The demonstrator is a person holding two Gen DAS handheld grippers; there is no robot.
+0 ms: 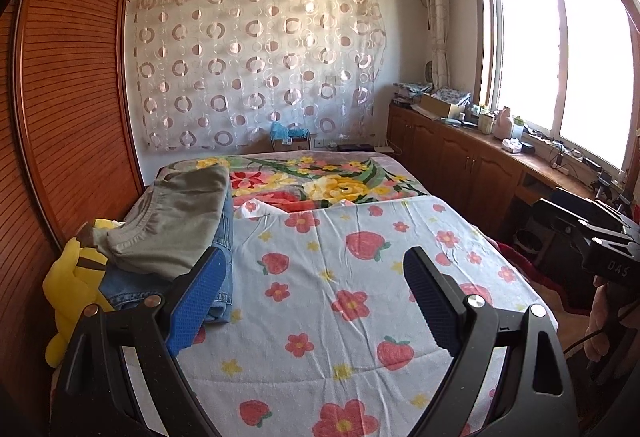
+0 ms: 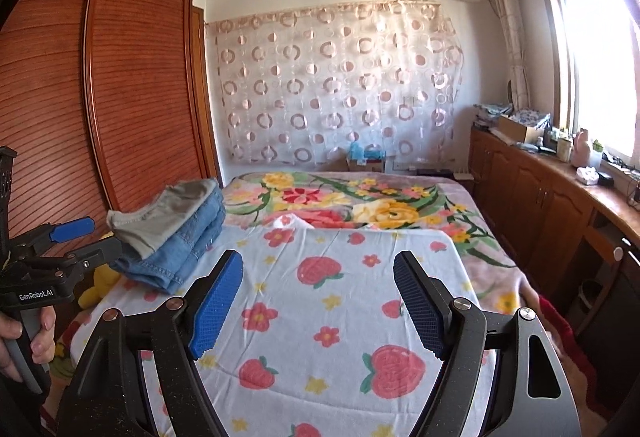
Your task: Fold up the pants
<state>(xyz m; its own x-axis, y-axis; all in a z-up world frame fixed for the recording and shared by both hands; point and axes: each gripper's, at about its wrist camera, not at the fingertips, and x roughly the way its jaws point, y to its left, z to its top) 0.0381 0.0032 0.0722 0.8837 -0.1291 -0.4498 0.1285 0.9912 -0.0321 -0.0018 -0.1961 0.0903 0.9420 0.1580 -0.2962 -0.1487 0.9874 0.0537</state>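
Both tools are hovering above the strawberry-print sheet (image 1: 360, 277) with nothing between their fingers — the left gripper (image 1: 316, 289) is standing with its blue pads wide apart, and the right gripper (image 2: 318, 297) is doing the same. The pants are sitting in a folded stack at the left edge of the bed: grey pants (image 1: 180, 221) are lying on top of blue jeans (image 2: 188, 241), with a yellow plush toy (image 1: 76, 277) pressing against the stack's near side. No garment is lying spread out on the sheet, so the step in hand is, by my reading, either finishing off or reaching for the next pair; which one, the views are not settling. If a pair is being fetched, the left tool is sitting nearer and should be going in low along the sheet, closing on the waistband edge of the top pair only — not biting into the denim below, which would be dragging the whole stack. The plush is crowding that side, so approaching from the open sheet is looking safer. The right tool should be waiting over the clear middle, ready to take the other corner.
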